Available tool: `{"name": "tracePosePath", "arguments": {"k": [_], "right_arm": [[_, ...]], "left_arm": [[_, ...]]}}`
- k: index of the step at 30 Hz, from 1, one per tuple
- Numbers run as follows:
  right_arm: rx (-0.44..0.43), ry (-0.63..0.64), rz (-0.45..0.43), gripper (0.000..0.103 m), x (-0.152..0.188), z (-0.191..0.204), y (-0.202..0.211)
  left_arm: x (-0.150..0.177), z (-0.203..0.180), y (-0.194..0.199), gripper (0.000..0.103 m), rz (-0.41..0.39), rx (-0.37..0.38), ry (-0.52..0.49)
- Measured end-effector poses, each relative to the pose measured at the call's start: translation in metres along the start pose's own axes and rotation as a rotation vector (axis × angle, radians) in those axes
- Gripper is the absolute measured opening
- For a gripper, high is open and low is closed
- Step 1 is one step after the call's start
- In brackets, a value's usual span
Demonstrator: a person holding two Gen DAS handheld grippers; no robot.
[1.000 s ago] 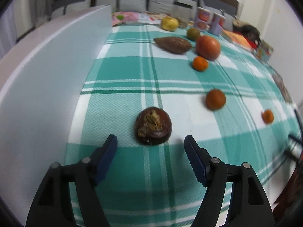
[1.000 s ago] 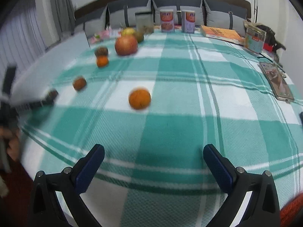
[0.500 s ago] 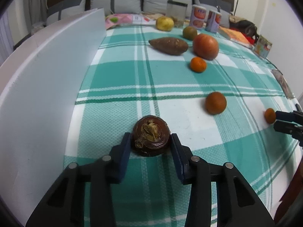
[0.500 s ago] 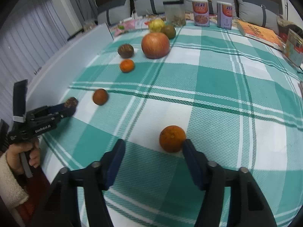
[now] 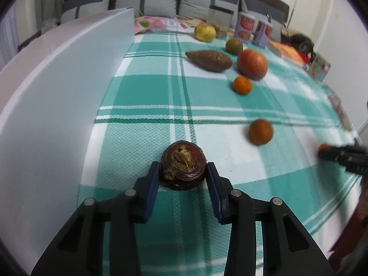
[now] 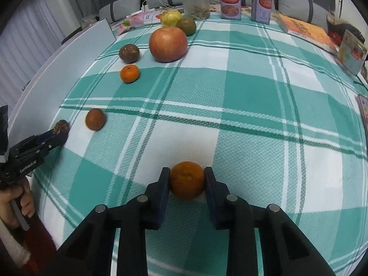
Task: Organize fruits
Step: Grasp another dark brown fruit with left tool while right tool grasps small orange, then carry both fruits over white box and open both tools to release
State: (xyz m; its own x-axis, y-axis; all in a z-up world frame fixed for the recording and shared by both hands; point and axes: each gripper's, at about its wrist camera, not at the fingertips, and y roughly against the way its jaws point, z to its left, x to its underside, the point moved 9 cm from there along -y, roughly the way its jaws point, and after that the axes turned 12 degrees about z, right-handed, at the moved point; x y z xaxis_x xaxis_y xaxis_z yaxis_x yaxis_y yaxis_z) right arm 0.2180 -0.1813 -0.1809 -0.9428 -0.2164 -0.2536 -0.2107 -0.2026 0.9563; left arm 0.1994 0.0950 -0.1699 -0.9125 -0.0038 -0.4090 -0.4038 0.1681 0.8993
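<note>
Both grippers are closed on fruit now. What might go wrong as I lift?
1. The right gripper pinches the round orange with only its pad tips, so it may squirt forward.
2. The left gripper holds the dark brown fruit the same way.
3. A dropped fruit could roll off the tablecloth's near edge.

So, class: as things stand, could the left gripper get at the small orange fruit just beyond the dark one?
Probably not at once. The left gripper is shut on the dark brown fruit, so its fingers are occupied. Otherwise bare tablecloth lies between it and the small orange fruit.
</note>
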Motion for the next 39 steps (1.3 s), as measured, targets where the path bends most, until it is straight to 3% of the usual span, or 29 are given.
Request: {"name": "tracePosePath", "arguments": {"k": [4, 8, 11, 14, 18, 21, 26, 27, 28, 29, 31, 33, 35, 37, 39], "right_arm": [[-0.13, 0.003, -0.027, 0.029, -0.012, 0.035, 0.042], [-0.297, 0.106, -0.102, 0.029, -0.053, 0.116, 0.106], [-0.398, 0.218, -0.117, 0.029, -0.077, 0.194, 0.136], [-0.484, 0.298, -0.063, 0.029, -0.087, 0.263, 0.136], [-0.472, 0.391, 0.012, 0.029, -0.093, 0.34, 0.102], [-0.422, 0.416, 0.071, 0.029, -0.095, 0.374, 0.064], [-0.33, 0.422, 0.113, 0.032, -0.095, 0.395, 0.022], [-0.318, 0.421, 0.113, 0.046, -0.096, 0.397, 0.017], [-0.305, 0.413, 0.102, 0.064, -0.097, 0.396, 0.017], [-0.3, 0.4, 0.083, 0.069, -0.102, 0.392, 0.018], [-0.316, 0.375, 0.039, 0.07, -0.111, 0.384, 0.031], [-0.317, 0.358, -0.03, 0.071, -0.118, 0.373, 0.053], [-0.306, 0.347, -0.122, 0.079, -0.127, 0.36, 0.082], [-0.271, 0.33, -0.252, 0.099, -0.133, 0.334, 0.124], [-0.239, 0.32, -0.341, 0.103, -0.131, 0.313, 0.154]], "left_arm": [[-0.009, -0.008, 0.058, 0.041, -0.051, 0.128, 0.053], [-0.027, 0.013, 0.143, 0.041, -0.111, 0.207, 0.139], [-0.038, 0.052, 0.186, 0.041, -0.143, 0.143, 0.166], [-0.037, 0.1, 0.194, 0.041, -0.117, 0.028, 0.202], [-0.011, 0.157, 0.154, 0.041, 0.019, -0.062, 0.29], [0.008, 0.178, 0.129, 0.041, 0.086, -0.084, 0.338], [0.022, 0.195, 0.12, 0.043, 0.094, -0.112, 0.381], [0.023, 0.198, 0.121, 0.045, 0.093, -0.127, 0.384], [0.024, 0.201, 0.123, 0.052, 0.085, -0.138, 0.383], [0.023, 0.201, 0.125, 0.062, 0.078, -0.136, 0.381], [0.02, 0.203, 0.134, 0.079, 0.052, -0.151, 0.391], [0.012, 0.2, 0.148, 0.082, -0.003, -0.163, 0.382], [0.001, 0.189, 0.166, 0.084, -0.063, -0.159, 0.368], [-0.012, 0.171, 0.186, 0.088, -0.131, -0.142, 0.348], [-0.025, 0.145, 0.204, 0.088, -0.195, -0.119, 0.312]]}}
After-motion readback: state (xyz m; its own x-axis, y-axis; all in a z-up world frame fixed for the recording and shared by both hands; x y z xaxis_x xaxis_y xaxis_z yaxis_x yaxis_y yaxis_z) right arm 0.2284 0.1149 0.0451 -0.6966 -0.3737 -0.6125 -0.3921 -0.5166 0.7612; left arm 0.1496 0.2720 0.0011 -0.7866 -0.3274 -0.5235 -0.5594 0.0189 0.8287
